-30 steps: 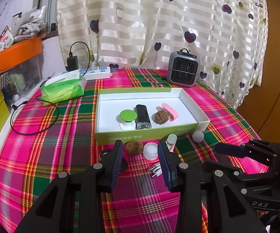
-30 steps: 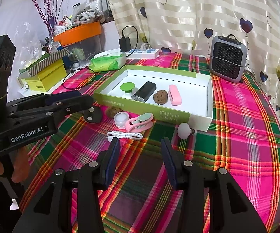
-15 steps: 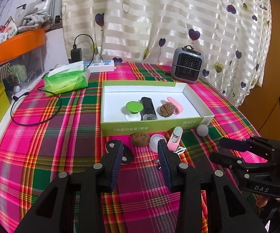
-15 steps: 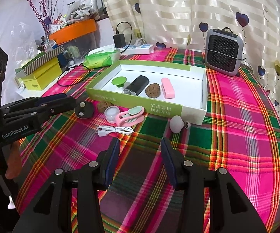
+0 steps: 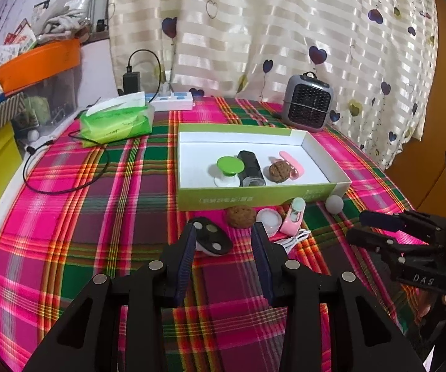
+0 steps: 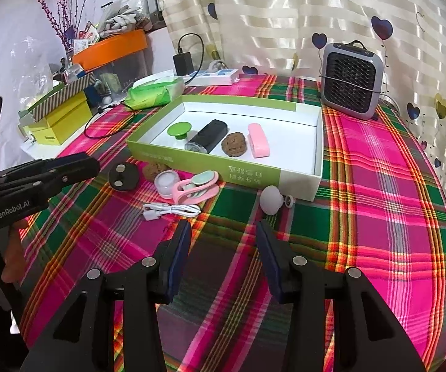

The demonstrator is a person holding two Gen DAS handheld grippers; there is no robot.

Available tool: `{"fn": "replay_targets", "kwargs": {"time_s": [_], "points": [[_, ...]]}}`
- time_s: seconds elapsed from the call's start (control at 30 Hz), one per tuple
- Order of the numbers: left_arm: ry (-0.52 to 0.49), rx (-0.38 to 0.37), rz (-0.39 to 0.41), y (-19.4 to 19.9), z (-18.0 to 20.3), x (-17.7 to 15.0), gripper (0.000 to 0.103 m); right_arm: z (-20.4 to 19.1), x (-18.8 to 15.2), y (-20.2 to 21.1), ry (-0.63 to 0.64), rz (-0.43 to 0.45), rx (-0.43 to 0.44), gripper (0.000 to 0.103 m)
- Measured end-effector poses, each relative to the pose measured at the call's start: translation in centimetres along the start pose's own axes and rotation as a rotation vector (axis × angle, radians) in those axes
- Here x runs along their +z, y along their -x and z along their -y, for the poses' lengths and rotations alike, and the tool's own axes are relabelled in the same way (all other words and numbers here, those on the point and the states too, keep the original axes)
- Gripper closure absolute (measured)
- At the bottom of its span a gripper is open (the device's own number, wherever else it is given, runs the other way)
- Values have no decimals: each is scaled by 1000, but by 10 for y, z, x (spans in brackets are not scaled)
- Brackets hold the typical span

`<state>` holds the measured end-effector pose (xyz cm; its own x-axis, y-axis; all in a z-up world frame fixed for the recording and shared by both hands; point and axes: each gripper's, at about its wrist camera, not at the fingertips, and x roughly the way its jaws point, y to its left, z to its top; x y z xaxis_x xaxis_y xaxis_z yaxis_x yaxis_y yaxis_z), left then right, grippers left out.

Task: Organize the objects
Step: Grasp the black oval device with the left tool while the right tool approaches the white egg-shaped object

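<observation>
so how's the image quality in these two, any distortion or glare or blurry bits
Left wrist view: strong fisheye bending, the pink-and-green plaid tablecloth bulging and dark vignette in the corners; the glossy striped curtain shows bright sheen. Right wrist view: the same curving, the green-edged white cardboard box looks skewed; the purple flower branches at the edge are soft, while the open right gripper is sharp.

Black disc [image 5: 211, 239] partly behind left tool [image 5: 223, 254] finger; box text [image 6: 244, 174] unreadable.
</observation>
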<state>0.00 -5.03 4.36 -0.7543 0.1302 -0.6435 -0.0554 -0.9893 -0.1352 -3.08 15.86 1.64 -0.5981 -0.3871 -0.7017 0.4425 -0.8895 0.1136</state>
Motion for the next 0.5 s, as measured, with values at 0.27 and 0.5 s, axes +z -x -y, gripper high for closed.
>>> {"fn": "replay_targets", "kwargs": {"time_s": [0.27,0.5], "points": [[27,6,-28,-16,-13,2,66,10,4,-11,-12,-20,-10,58],[92,-4,-74,-36,-24,1,65,21,9,-22,-30,-28,-21,58]]}}
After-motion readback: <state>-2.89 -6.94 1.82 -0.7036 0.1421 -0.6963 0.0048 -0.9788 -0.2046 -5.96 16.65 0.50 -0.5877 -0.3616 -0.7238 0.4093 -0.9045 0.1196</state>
